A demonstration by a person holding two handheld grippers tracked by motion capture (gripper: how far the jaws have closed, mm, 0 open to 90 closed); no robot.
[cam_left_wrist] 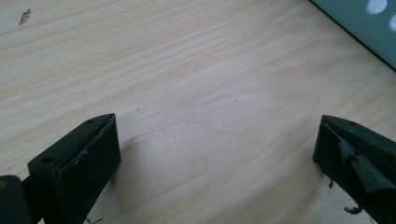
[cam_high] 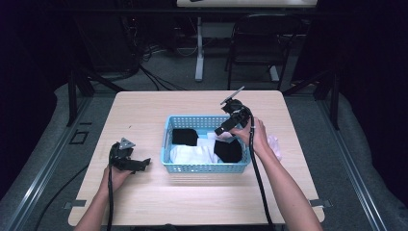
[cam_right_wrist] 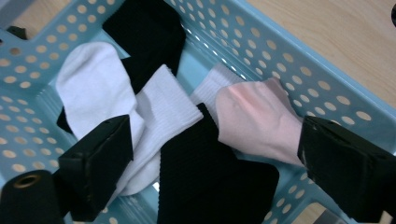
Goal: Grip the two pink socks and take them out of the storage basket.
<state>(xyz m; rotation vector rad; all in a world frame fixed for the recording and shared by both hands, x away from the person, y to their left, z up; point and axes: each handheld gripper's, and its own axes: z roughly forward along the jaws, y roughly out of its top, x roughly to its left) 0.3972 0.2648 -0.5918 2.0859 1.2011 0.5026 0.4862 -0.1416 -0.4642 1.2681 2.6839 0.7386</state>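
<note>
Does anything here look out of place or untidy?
Yes. One pale pink item lies on the table, outside the blue basket at its right. The socks inside are piled loosely, black and white mixed.

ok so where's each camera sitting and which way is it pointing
High view: above the person's side, facing forward and down on the table; forearms, left gripper and right gripper show.
Left gripper view: rides the left gripper, aimed down at bare tabletop; its open jaws show, basket corner at upper right.
Right gripper view: rides the right gripper, looking down into the basket at the socks; open jaws show.
Shared: the blue basket appears in all three views.
</note>
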